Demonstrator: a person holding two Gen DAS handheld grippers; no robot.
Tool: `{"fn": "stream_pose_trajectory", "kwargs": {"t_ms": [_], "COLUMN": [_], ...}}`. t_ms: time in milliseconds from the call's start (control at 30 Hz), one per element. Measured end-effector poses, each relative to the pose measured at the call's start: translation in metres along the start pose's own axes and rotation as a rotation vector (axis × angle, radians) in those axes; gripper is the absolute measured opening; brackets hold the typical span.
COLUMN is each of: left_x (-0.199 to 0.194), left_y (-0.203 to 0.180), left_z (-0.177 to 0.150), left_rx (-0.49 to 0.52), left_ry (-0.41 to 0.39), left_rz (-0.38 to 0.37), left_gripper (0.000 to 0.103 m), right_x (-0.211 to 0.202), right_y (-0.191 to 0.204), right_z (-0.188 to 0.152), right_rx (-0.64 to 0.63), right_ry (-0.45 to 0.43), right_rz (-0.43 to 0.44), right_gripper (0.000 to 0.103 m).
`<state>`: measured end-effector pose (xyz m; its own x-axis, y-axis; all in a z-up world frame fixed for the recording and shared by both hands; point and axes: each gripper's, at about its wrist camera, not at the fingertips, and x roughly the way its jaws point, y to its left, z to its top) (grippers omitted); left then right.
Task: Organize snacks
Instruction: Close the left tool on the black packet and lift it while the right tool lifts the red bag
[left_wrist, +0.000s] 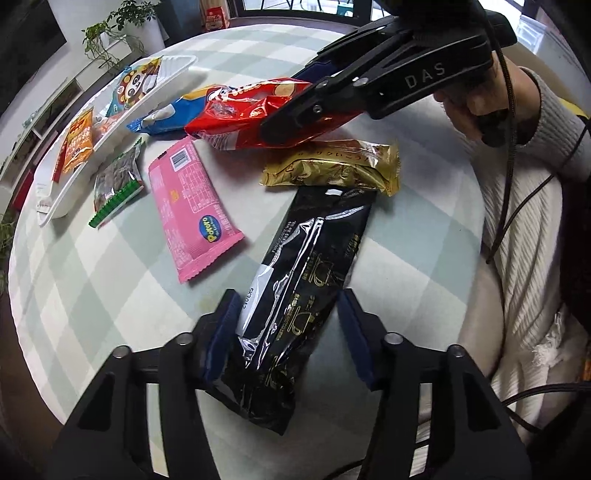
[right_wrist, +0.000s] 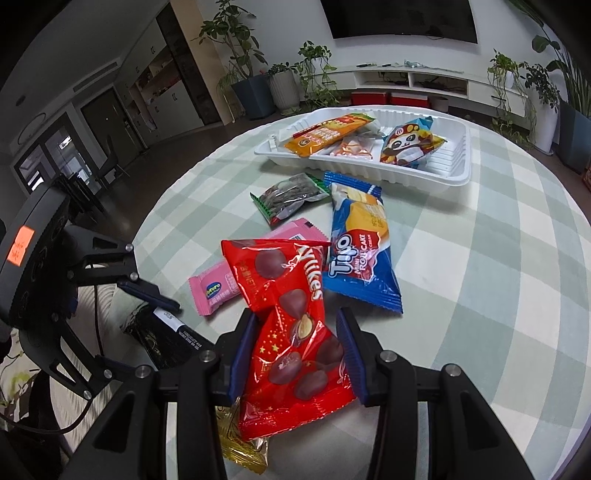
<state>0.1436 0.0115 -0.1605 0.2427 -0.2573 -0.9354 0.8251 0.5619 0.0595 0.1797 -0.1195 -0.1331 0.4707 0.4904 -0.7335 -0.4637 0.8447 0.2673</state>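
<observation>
We judge the job part done: the white tray (right_wrist: 458, 173) near the counter's (right_wrist: 498, 295) far edge already holds three snacks, while five packets lie loose mid-counter. Our right gripper (right_wrist: 295, 354) is clamped on the red chocolate bag (right_wrist: 295, 332), lifted. The left gripper's (left_wrist: 284, 332) pads straddle the black packet (left_wrist: 303, 280); whether both press we cannot tell.
</observation>
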Motion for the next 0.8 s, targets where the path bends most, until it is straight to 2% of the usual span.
{"fn": "stream_pose_trajectory", "kwargs": {"t_ms": [200, 300, 567, 800], "left_x": [-0.003, -0.005, -0.018, -0.044], "left_y": [-0.005, -0.004, -0.002, 0.005], "left_z": [0.0, 0.001, -0.004, -0.009], "left_rx": [-0.062, -0.107, -0.197, -0.27], "left_ry": [-0.01, -0.023, -0.071, -0.145], "left_rz": [-0.017, -0.054, -0.151, -0.182], "left_gripper": [0.035, 0.031, 0.029, 0.029], "right_x": [-0.002, -0.005, -0.016, -0.028], "right_y": [-0.004, -0.008, -0.02, -0.039], "right_z": [0.0, 0.001, -0.004, -0.006], "right_rx": [0.027, 0.052, 0.146, 0.274], "right_ry": [-0.005, -0.013, -0.035, -0.071], "right_rz": [0.016, 0.041, 0.121, 0.234], "right_gripper": [0.048, 0.048, 0.048, 0.048]}}
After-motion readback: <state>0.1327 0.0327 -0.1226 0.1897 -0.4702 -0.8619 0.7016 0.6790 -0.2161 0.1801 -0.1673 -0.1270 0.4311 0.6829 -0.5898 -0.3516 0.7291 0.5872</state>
